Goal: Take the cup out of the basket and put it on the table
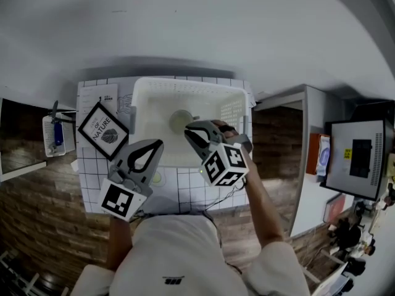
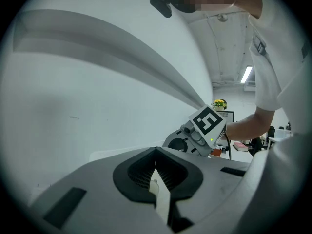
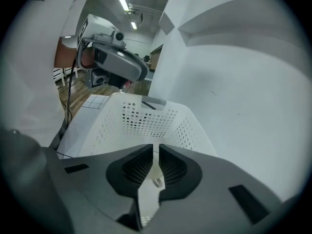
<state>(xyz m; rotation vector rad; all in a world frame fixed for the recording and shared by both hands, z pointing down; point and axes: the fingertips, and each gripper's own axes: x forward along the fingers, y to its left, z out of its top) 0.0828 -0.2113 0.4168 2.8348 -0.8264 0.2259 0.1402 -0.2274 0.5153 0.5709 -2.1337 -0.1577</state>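
Jaws of the right gripper (image 1: 191,131) are hanging closed and empty over the basket (image 1: 185,82), pointing down at the cup (image 1: 181,121).
One cup is sitting, seemingly upright, mid-basket, just up-left of those jaws in the head view. One basket is standing on the bench (image 1: 185,187). The left gripper (image 1: 157,145), jaws also together on nothing, is hovering farther off at lower left.

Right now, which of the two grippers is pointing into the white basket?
The right gripper, aimed down at the cup in the basket; the left gripper faces the bare wall instead.
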